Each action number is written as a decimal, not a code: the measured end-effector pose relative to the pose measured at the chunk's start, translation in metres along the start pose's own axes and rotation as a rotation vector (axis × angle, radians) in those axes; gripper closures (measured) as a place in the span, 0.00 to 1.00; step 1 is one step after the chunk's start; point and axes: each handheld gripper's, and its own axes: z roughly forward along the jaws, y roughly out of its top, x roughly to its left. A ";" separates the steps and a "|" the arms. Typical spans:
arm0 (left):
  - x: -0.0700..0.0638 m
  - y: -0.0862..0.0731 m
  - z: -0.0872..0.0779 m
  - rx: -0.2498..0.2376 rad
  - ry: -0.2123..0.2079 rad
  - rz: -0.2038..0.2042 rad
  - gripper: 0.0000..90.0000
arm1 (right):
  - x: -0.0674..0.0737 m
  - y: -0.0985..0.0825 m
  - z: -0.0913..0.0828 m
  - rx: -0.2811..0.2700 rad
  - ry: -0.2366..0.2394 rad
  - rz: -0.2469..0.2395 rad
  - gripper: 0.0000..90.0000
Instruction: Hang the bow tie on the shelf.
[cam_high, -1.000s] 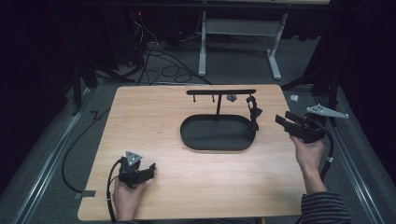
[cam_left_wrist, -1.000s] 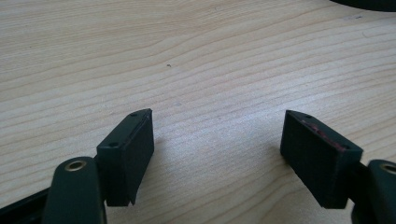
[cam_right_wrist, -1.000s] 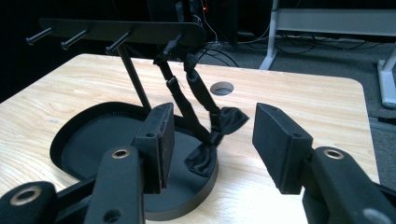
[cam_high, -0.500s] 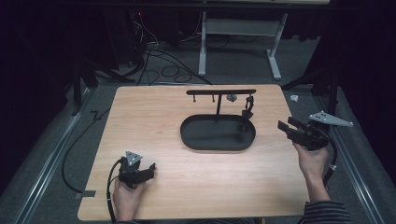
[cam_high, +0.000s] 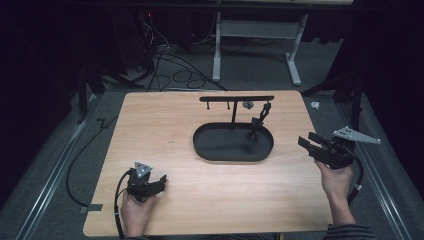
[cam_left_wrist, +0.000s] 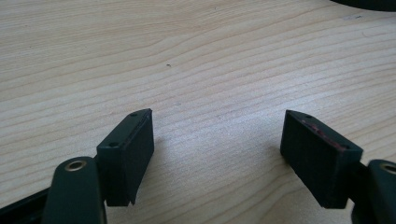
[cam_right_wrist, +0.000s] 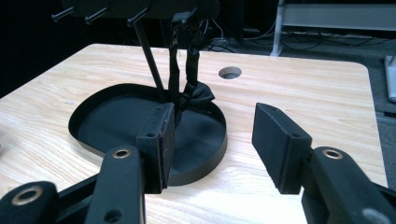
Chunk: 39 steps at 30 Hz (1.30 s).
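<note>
Right tool (cam_high: 312, 145), jaws apart, faces what looks like a strap (cam_right_wrist: 187, 77).

A dim lab: a wooden worktop (cam_high: 165, 130) on grey carpet (cam_high: 45, 185), loose cables (cam_high: 170, 65) and a desk frame (cam_high: 255, 35) at the far side.

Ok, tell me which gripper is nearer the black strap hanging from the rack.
Right. The right gripper sits just beyond the tray's right end, near the black strap; the left gripper rests far off at the table's near-left.
</note>
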 end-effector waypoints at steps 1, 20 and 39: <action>0.000 0.000 0.000 0.000 0.000 0.000 0.29 | 0.000 -0.001 0.000 -0.001 0.001 0.001 0.56; 0.000 0.000 0.000 -0.001 0.001 0.000 0.29 | 0.014 -0.022 -0.001 0.027 0.040 0.012 0.56; 0.000 0.000 0.000 0.000 0.000 0.000 0.29 | 0.025 -0.037 0.008 0.051 0.090 0.025 0.56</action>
